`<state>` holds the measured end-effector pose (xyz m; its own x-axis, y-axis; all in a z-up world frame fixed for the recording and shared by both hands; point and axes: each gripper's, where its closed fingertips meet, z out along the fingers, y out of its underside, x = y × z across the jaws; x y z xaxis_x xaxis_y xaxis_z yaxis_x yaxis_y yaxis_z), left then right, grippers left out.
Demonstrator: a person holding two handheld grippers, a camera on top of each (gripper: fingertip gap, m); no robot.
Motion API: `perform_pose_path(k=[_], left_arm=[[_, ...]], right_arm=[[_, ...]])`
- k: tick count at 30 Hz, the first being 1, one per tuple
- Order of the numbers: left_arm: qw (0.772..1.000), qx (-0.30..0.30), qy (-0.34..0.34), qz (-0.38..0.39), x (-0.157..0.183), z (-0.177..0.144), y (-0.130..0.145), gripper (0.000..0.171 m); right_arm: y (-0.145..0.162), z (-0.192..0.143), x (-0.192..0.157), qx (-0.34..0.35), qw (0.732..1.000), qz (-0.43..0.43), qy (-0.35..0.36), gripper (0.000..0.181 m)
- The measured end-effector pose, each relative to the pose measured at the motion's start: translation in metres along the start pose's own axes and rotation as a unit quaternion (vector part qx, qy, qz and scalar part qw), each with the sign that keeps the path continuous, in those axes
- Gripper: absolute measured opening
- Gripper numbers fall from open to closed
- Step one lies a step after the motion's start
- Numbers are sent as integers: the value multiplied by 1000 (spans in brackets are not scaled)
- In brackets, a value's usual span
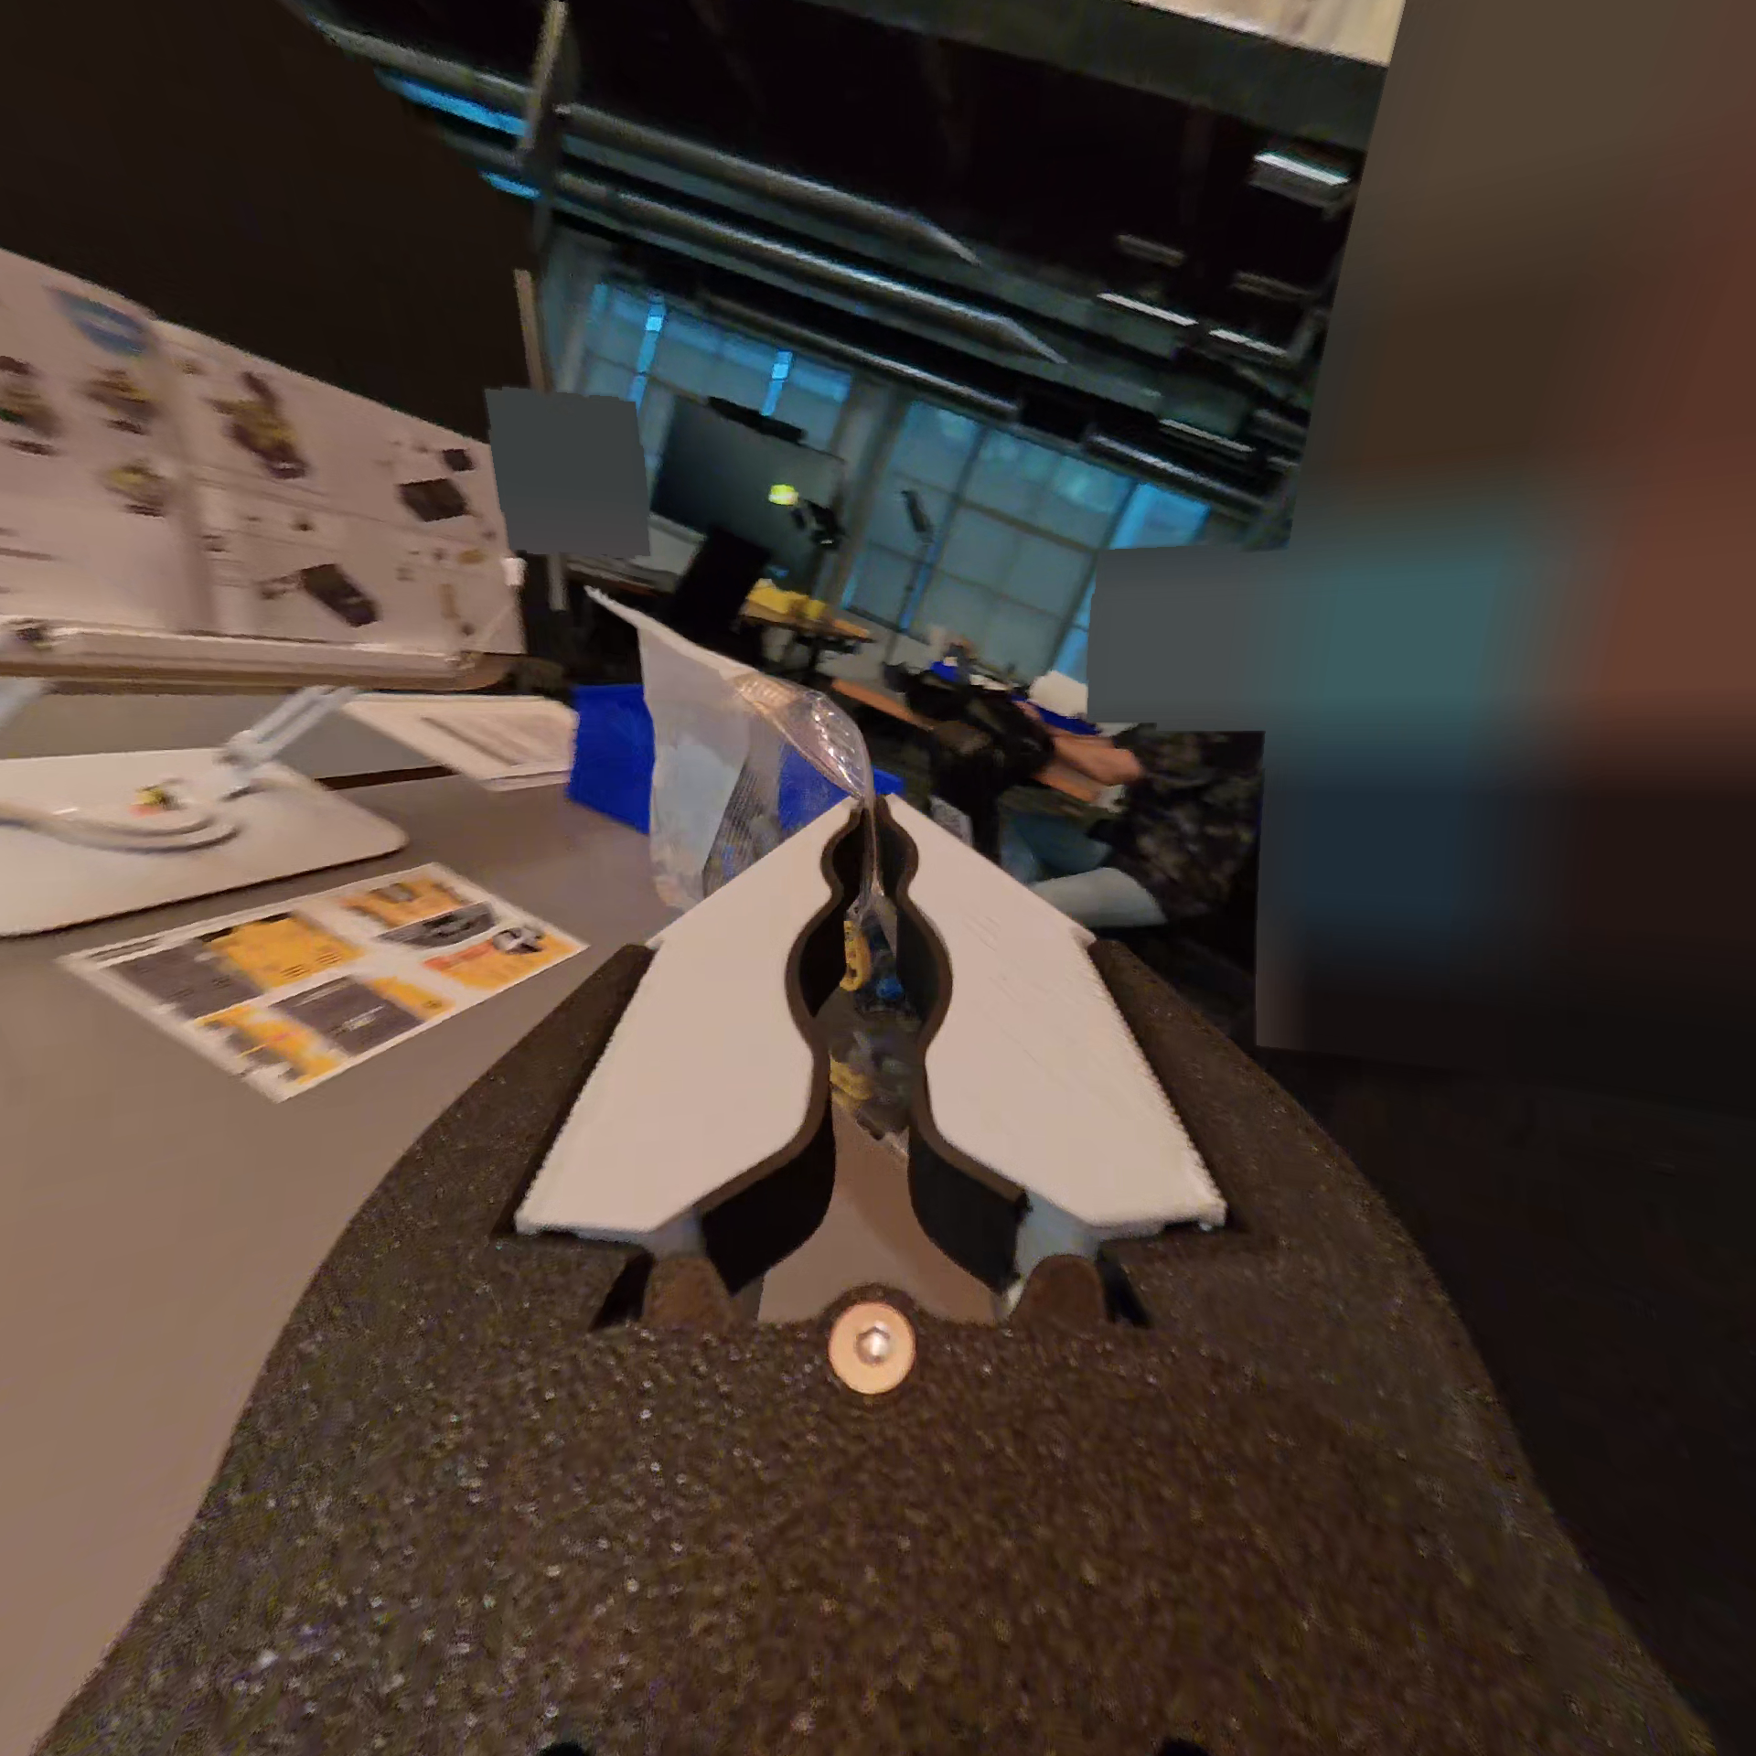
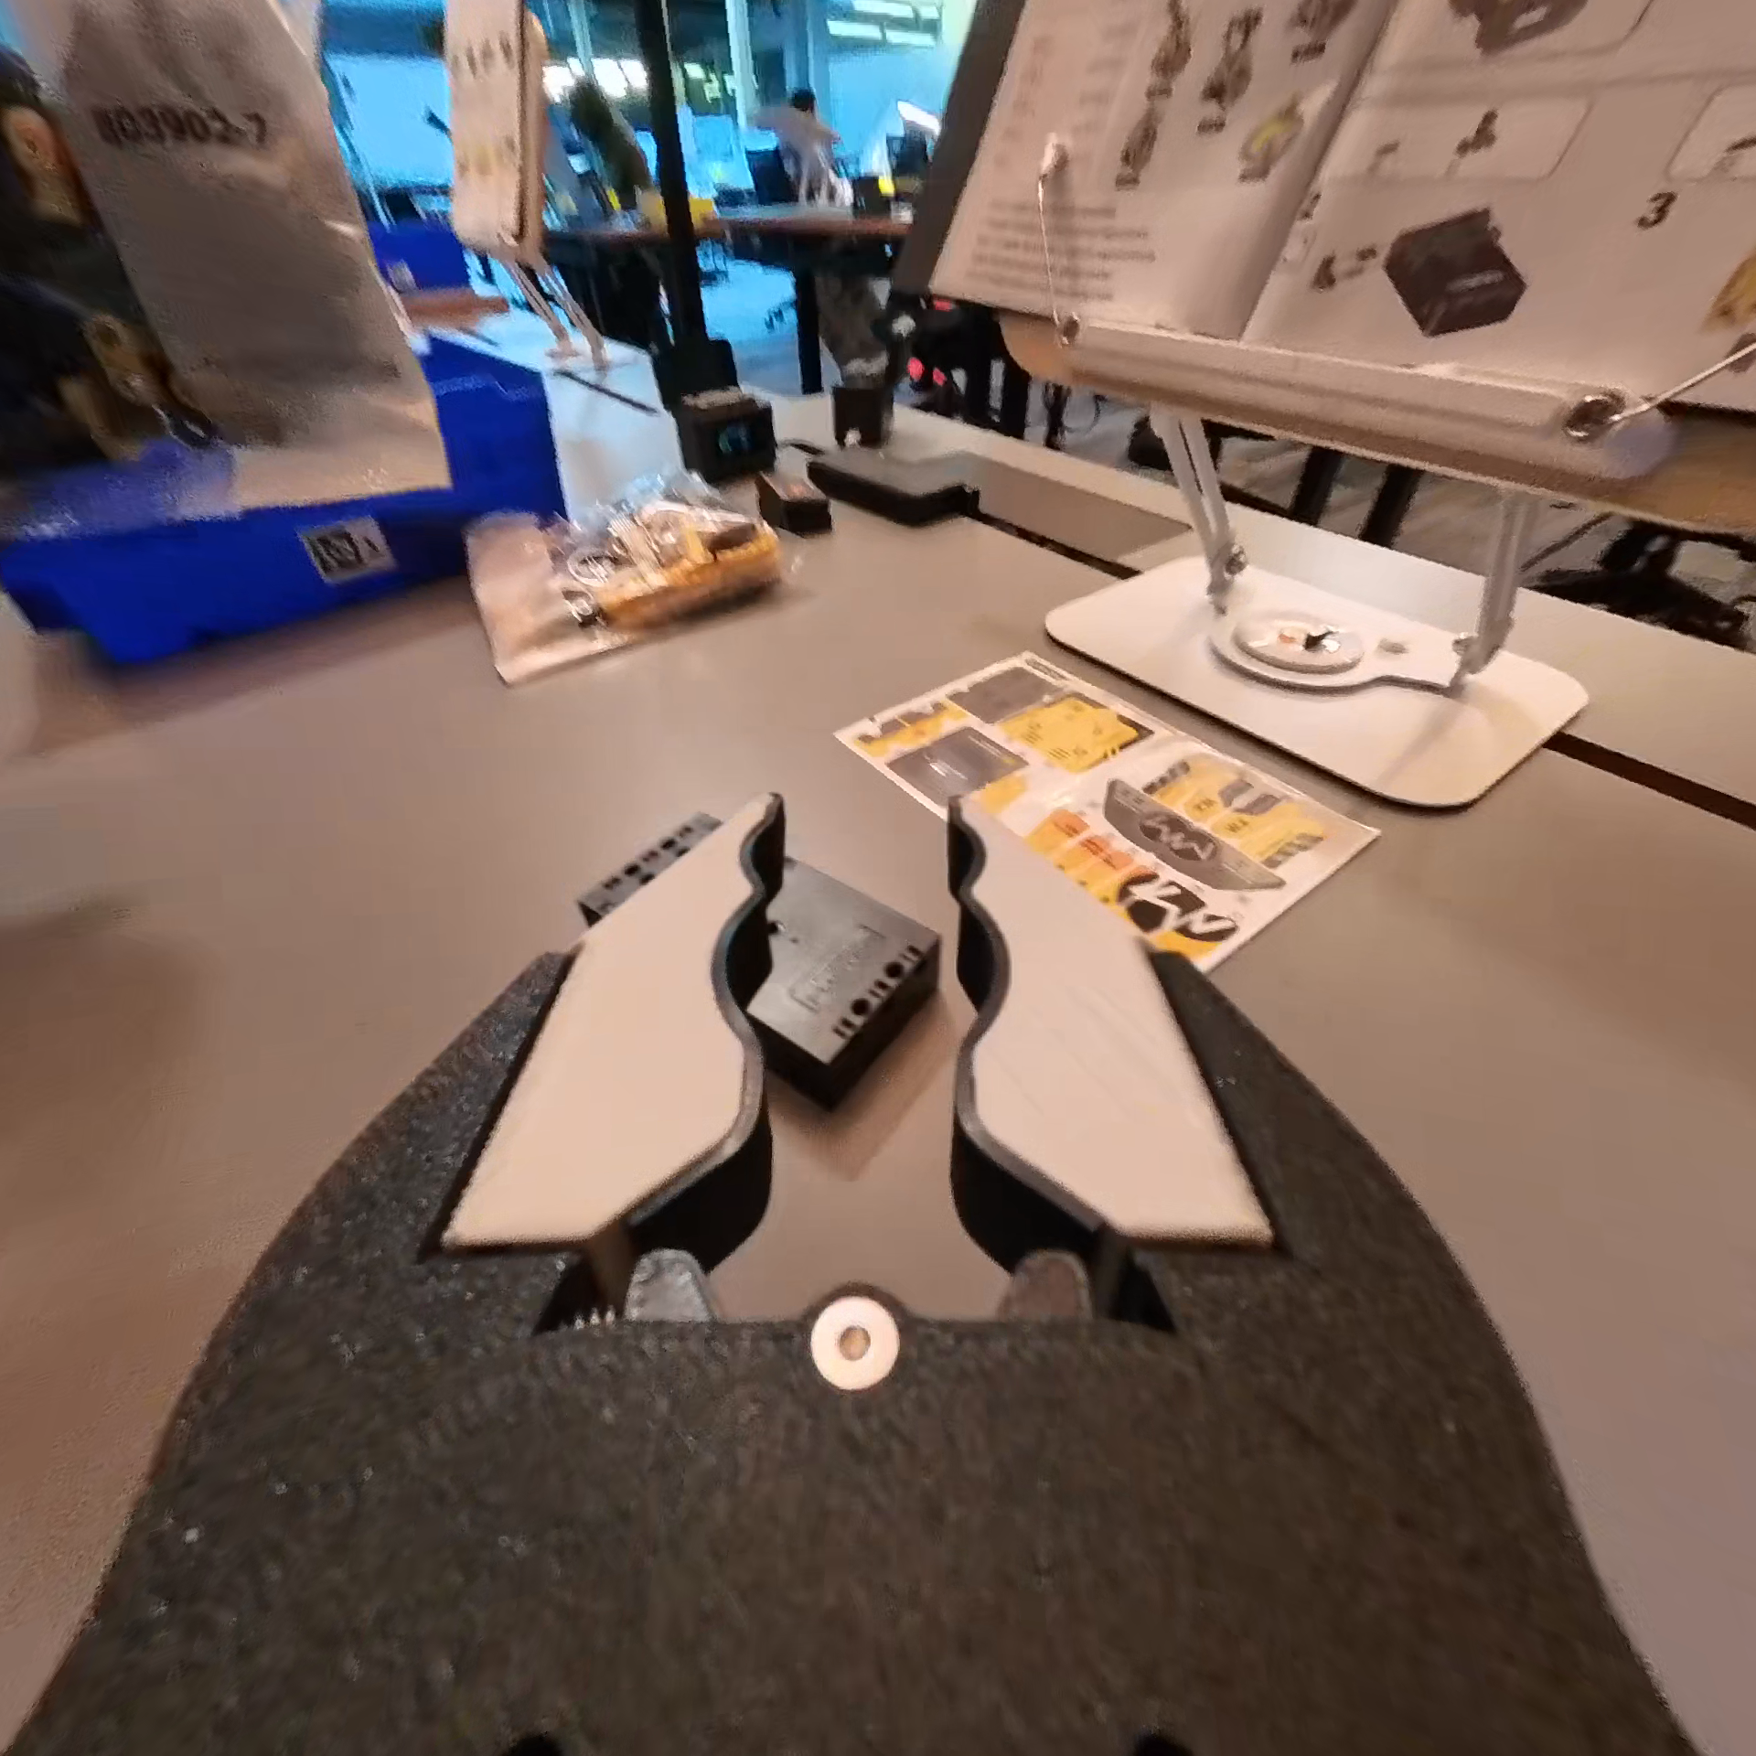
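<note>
Left wrist view: crinkled clear bag (image 1: 751,760)

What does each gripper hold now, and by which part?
The left gripper pinches a clear plastic bag of small parts by its edge. The right gripper holds nothing; a black block lies between its open jaws.

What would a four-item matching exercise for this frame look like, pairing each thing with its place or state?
Things:
1. left tool
2. right tool
3. sticker sheet
4. open instruction booklet

Places or states:
A. flat on the grey table
B. propped on a white stand
C. shut on a clear plastic bag of parts
D. open above a black box-shaped part

Pairs: 1-C, 2-D, 3-A, 4-B

The clear plastic bag of parts hangs pinched; the black box-shaped part rests on the grey table.
</note>
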<state>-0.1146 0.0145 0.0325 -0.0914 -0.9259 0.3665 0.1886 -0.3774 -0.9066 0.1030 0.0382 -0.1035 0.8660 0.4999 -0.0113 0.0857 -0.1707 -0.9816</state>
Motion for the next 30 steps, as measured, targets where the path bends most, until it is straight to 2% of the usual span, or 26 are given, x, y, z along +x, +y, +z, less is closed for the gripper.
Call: perform_pose_path(k=[4,7,13,15,16,18,20,25,30], left_arm=[[997,4,80,-17,12,26,1,1],[994,8,108,-27,7,41,4,0],[990,-19,125,-67,-24,58,44,0],[991,-32,85,-99,-46,61,63,0],[991,-57,30,-117,-68,62,76,1],[985,-103,-80,-108,-107,51,96,1],[978,-127,-134,-93,-126,38,105,2],[971,-139,-177,-79,-148,20,114,2],[973,-126,-171,-90,-149,19,111,2]], right_arm=[[-12,-2,-14,32,998,36,-36,34],[-17,-4,-20,45,997,47,-51,35],[-21,-5,-32,55,995,38,-73,34],[-18,-4,-33,48,996,31,-71,35],[-17,-3,-34,44,996,27,-71,34],[-15,-1,-35,38,997,19,-70,35],[-12,0,-36,31,997,12,-68,34],[-4,4,-32,15,998,1,-58,34],[-2,5,-28,11,999,0,-50,34]])
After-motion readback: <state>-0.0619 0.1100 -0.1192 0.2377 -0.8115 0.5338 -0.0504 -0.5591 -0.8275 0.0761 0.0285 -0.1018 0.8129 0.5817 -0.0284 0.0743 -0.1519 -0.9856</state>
